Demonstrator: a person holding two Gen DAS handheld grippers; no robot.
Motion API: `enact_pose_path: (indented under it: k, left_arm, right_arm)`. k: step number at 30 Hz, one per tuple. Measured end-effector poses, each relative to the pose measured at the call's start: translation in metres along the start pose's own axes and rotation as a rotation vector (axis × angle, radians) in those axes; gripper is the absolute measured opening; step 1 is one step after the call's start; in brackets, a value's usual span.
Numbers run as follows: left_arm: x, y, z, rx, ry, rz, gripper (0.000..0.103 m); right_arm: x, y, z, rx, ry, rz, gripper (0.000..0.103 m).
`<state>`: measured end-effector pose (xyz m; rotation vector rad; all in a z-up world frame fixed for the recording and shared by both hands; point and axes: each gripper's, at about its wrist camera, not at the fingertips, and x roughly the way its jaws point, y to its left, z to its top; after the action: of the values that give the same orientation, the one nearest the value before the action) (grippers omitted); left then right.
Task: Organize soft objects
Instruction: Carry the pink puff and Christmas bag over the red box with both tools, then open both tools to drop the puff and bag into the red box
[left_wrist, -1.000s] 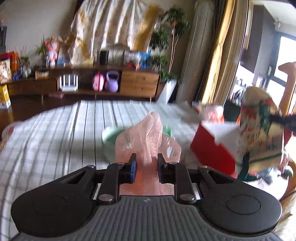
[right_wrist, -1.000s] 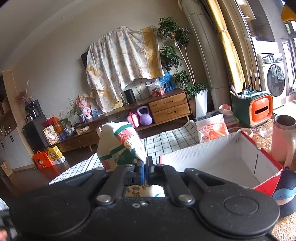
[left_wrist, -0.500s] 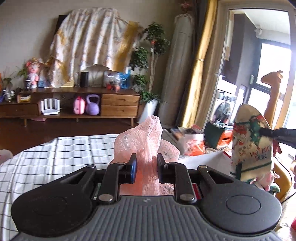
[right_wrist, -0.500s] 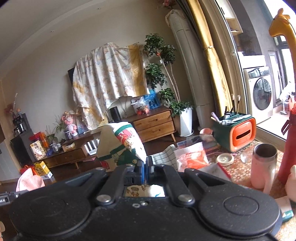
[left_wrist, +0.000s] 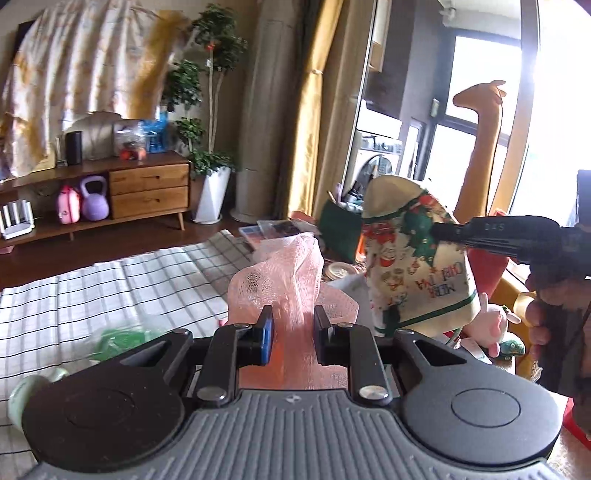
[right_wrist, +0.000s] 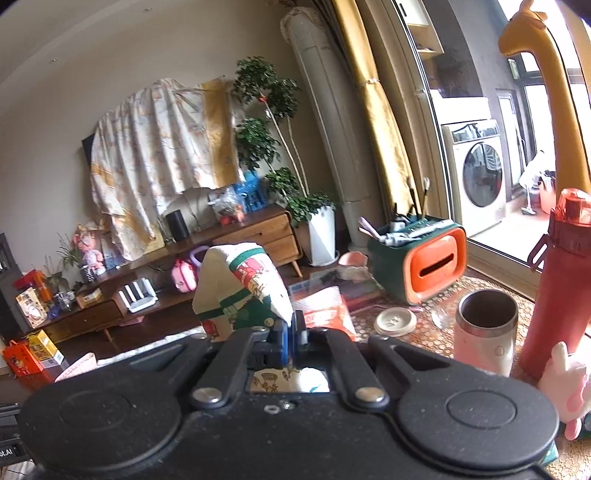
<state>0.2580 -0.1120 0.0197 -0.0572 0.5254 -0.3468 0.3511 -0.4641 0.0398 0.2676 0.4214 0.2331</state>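
1. Pink mesh cloth (left_wrist: 291, 295) is held up in the air by the left gripper (left_wrist: 291, 332), near centre of the left wrist view, above the checked tablecloth (left_wrist: 110, 295). Christmas-print pouch (right_wrist: 243, 291) is carried likewise by the right gripper (right_wrist: 293, 334), to the right of the mesh.
2. Risk: the mesh is loose and bunched, only a narrow neck is pinched; slip-out is likely if it is swung fast.
3. Risk: hanging folds could be snagged on the steel cup (right_wrist: 484, 332) or red bottle (right_wrist: 554, 280) at the far right, and those tipped.
4. Risk: the pouch is gripped by one thin edge; sag or twist-out is possible.
5. Left tongs: partly closed, clenched on the mesh. Right tongs: nearly fully closed, clamped on the pouch fabric.
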Motion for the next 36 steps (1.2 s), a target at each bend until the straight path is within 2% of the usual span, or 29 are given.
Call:
enact_pose_path:
  k: [5,12,18,23,30,36]
  left_arm:
    - [0.045,-0.019,-0.005,0.030,0.053,-0.015,0.021]
    - [0.095,-0.033,-0.017,0.052,0.140,-0.021,0.021]
    - [0.128,-0.043,-0.029,0.076,0.211,-0.019,0.021]
    - [0.142,-0.046,-0.043,0.074,0.262,-0.015,0.021]
    - [0.139,-0.041,-0.050,0.043,0.283,-0.019,0.021]
    - [0.129,-0.041,-0.047,0.021,0.274,-0.034,0.021]
  right_arm:
    - [0.028,-0.024,-0.015,0.033,0.071,-0.024,0.001]
    - [0.065,-0.040,-0.050,0.053,0.227,-0.023,0.001]
    - [0.079,-0.039,-0.063,0.035,0.284,-0.007,0.002]
    - [0.093,-0.042,-0.072,0.002,0.330,-0.034,0.003]
    - [0.103,-0.044,-0.086,-0.048,0.375,-0.111,0.017]
    - [0.087,-0.037,-0.085,-0.128,0.353,-0.145,0.032]
